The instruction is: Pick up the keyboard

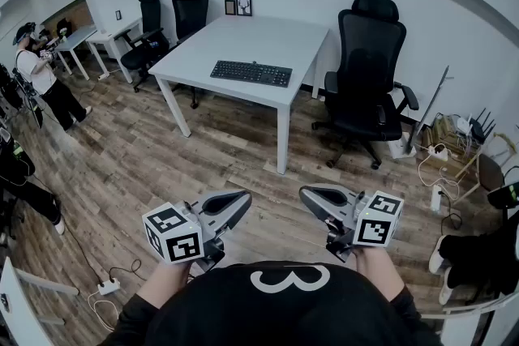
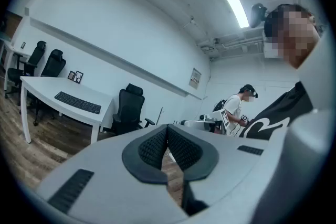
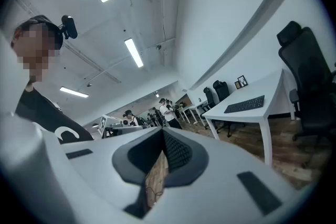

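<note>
Black keyboard (image 1: 251, 73) sits by the white table's (image 1: 243, 36) front edge, left gripper (image 1: 246, 198) and right gripper (image 1: 304, 193) both closed, empty

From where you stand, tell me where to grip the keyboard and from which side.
Probably its two short ends: the keyboard lies flat and thin, its long side along the near edge of the table. Come level from the near side, left hand-held gripper at the left end, right hand-held gripper at the right.
</note>
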{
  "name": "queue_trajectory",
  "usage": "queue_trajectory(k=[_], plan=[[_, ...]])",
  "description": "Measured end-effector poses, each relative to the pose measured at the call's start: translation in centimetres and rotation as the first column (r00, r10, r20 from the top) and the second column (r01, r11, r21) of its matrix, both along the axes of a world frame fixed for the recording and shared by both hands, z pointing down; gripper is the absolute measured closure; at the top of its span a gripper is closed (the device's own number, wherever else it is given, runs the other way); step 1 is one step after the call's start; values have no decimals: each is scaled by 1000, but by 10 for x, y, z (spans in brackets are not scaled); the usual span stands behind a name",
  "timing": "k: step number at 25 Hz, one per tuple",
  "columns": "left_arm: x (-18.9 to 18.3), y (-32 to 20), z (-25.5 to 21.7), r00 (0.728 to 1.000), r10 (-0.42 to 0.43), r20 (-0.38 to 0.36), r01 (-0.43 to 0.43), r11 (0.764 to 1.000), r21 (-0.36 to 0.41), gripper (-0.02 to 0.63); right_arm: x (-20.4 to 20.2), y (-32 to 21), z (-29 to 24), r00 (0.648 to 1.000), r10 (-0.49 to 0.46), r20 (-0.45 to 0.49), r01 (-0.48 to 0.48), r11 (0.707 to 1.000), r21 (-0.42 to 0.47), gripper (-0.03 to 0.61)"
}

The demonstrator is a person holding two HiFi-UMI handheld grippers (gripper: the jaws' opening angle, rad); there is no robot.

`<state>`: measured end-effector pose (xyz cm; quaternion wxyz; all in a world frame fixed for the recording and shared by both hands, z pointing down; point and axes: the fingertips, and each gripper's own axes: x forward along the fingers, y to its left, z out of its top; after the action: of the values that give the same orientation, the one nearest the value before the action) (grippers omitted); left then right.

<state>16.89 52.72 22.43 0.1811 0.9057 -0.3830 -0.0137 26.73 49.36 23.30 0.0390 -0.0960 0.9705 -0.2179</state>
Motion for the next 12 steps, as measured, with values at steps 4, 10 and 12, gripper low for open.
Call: queue_trajectory(k=[4, 10, 12], plan=[[2, -2, 2, 1000, -6, 1, 6, 1000, -11, 601, 3, -2, 1, 1000, -3, -3, 3, 1000, -2, 571], [-6, -6, 11, 999, -31, -19, 31, 998, -46, 600, -1, -6, 11, 1000, -10, -7, 10, 999, -37, 571], [-9, -10, 17, 999, -38, -25, 37, 997, -63, 601, -3, -10, 18, 1000, -10, -13, 9, 999, -51, 571]])
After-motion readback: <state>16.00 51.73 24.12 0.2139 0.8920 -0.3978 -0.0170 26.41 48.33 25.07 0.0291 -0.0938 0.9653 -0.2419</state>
